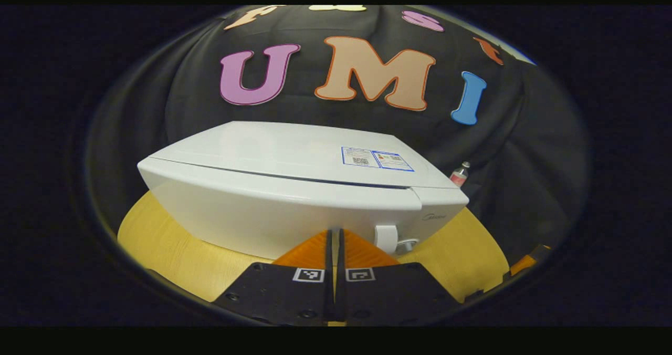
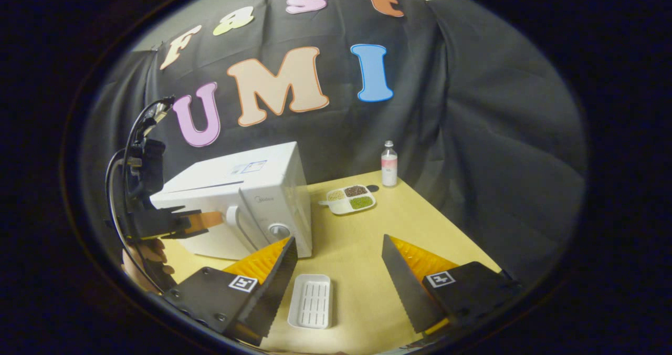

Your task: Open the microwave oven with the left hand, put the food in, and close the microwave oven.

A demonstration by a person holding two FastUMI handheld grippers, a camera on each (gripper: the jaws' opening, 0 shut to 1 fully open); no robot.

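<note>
The white microwave (image 1: 273,197) stands close in front of my left gripper (image 1: 334,234), its door closed. My left gripper is shut with nothing between its fingers, tips just left of the door handle (image 1: 386,238). In the right gripper view the microwave (image 2: 252,187) is at the left, and the left gripper (image 2: 202,221) hovers at its front by the handle (image 2: 233,217). The food, a white divided plate (image 2: 350,199) with three fillings, lies on the table behind the microwave's right side. My right gripper (image 2: 338,255) is open above the table, nothing in it.
A small clear bottle (image 2: 389,170) stands at the table's back edge, also visible past the microwave (image 1: 459,175). A white ridged tray (image 2: 311,301) lies between my right gripper's fingers on the wooden table (image 2: 420,223). A hand (image 2: 147,263) holds the left gripper.
</note>
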